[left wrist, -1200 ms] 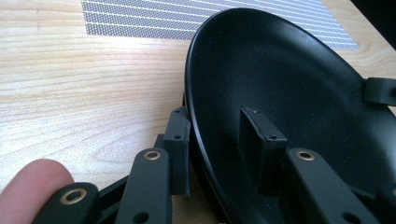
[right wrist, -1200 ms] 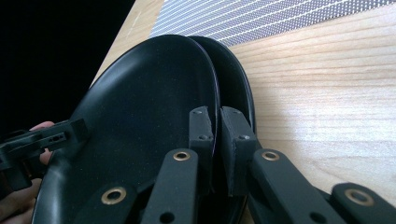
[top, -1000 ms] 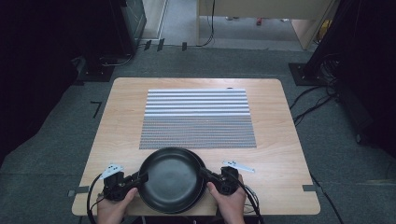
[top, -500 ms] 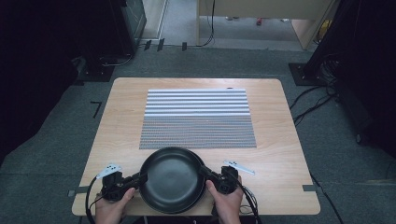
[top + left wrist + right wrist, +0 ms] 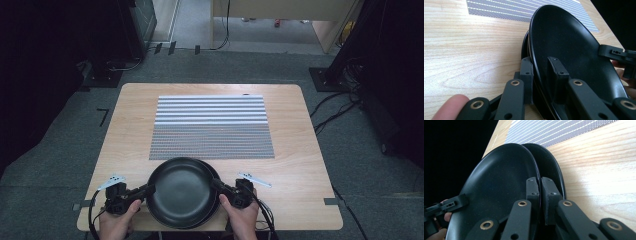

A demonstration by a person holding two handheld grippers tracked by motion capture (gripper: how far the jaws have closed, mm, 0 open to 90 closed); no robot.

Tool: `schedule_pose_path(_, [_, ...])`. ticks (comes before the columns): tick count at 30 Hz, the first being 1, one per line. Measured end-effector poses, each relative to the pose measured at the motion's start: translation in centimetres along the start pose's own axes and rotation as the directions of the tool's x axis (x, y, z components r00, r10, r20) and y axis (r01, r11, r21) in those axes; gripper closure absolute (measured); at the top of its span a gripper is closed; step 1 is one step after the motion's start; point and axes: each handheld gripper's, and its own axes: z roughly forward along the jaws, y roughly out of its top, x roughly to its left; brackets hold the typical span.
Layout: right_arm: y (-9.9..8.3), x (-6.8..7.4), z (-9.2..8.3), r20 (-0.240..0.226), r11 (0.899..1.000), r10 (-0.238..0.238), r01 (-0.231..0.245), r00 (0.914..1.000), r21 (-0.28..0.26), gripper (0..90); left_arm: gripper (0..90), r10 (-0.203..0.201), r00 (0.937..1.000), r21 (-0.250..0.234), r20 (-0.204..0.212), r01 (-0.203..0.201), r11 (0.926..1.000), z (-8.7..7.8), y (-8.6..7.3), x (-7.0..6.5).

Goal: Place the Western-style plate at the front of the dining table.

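Two black plates lie stacked near the table's front edge. The upper plate point(image 5: 182, 192) point(image 5: 566, 42) point(image 5: 499, 182) covers most of the lower plate point(image 5: 214, 211) point(image 5: 551, 167), which peeks out on the right. My left gripper point(image 5: 148, 190) point(image 5: 541, 70) has its jaws on either side of the upper plate's left rim. They have just been closing on that rim and now grip it. My right gripper point(image 5: 216, 184) point(image 5: 540, 187) is shut on the right rim of the same plate. A hand holds each gripper at the table's front edge.
A grey and white striped mat point(image 5: 211, 127) covers the middle of the wooden table point(image 5: 300, 165), just beyond the plates. Cables point(image 5: 330, 112) trail on the floor at the right, and dark equipment point(image 5: 125, 45) stands at the back left.
The left gripper has nudged slightly at the plate's left rim. The plates and the right gripper have kept their places.
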Motion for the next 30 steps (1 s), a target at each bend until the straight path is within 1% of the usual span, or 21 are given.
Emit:
schedule_pose_path(3, [0.0,0.1,0.1,-0.006,1.000,0.003,-0.003,1.0000,0.013,84.9,75.3,0.007,1.0000,0.012,-0.007,-0.007,0.9999,-0.2,0.0,0.1])
schedule_pose_path(6, [-0.2,0.3,0.6,0.000,0.999,-0.025,0.025,0.9997,0.024,82.6,74.7,0.023,0.9997,0.014,-0.006,-0.023,0.9996,-0.4,0.0,0.3])
schedule_pose_path(8, [-0.3,0.4,0.8,0.001,0.999,-0.033,0.033,0.9994,0.035,81.1,74.5,0.032,0.9994,0.013,-0.009,-0.032,0.9994,-0.4,0.0,0.3])
schedule_pose_path(11, [-0.3,0.8,0.9,0.023,0.998,-0.056,0.055,0.9982,0.043,79.8,74.4,0.033,0.9995,0.016,-0.002,-0.033,0.9993,-0.4,0.0,0.4])
schedule_pose_path(12, [-0.3,0.8,0.9,0.024,0.998,-0.045,0.043,0.9987,0.045,80.5,74.3,0.033,0.9995,0.016,-0.001,-0.033,0.9993,-0.4,0.0,0.4])
schedule_pose_path(13, [-0.2,0.7,0.9,0.018,0.999,-0.017,0.016,0.9997,0.048,81.8,74.4,0.033,0.9995,0.014,0.000,-0.033,0.9994,-0.4,0.0,0.5])
schedule_pose_path(14, [-0.1,0.4,0.9,0.004,0.998,0.032,-0.033,0.9995,0.052,83.4,74.4,0.028,0.9996,0.014,0.001,-0.028,0.9995,-0.4,0.0,0.5])
schedule_pose_path(15, [0.0,0.2,0.9,-0.011,0.994,0.091,-0.090,0.9958,0.058,84.5,74.5,0.025,0.9997,0.012,0.004,-0.025,0.9996,-0.4,-0.1,0.5])
schedule_pose_path(16, [0.1,0.0,0.9,-0.022,0.990,0.129,-0.128,0.9914,0.064,84.8,74.6,0.023,0.9997,0.009,0.009,-0.023,0.9997,-0.4,-0.1,0.5])
schedule_pose_path(18, [0.0,-0.1,0.9,-0.027,0.991,0.130,-0.128,0.9912,0.047,84.9,75.6,-0.006,0.9995,0.008,0.030,0.005,1.0000,-0.4,-0.1,0.7])
schedule_pose_path(19, [0.0,-0.2,0.9,-0.033,0.989,0.142,-0.141,0.9893,0.044,85.3,75.9,-0.011,0.9992,0.012,0.037,0.010,0.9999,-0.4,0.0,0.8])
schedule_pose_path(20, [0.0,-0.4,0.9,-0.050,0.985,0.166,-0.164,0.9848,0.046,85.5,76.1,-0.016,0.9991,0.013,0.041,0.015,0.9998,-0.4,0.0,0.8])
schedule_pose_path(24, [0.2,-0.6,0.8,-0.057,0.985,0.167,-0.163,0.9844,0.060,85.3,76.8,-0.020,0.9991,0.018,0.037,0.020,0.9996,-0.3,0.2,0.6])
schedule_pose_path(27, [0.5,-0.5,0.5,-0.063,0.986,0.157,-0.153,0.9856,0.060,85.0,77.0,-0.009,0.9996,0.025,0.027,0.008,0.9996,-0.1,0.5,0.2])
schedule_pose_path(30, [1.2,-0.3,0.1,-0.071,0.989,0.141,-0.137,0.9875,0.057,85.0,77.3,-0.014,0.9991,0.020,0.040,0.013,0.9997,0.1,1.1,-0.1])
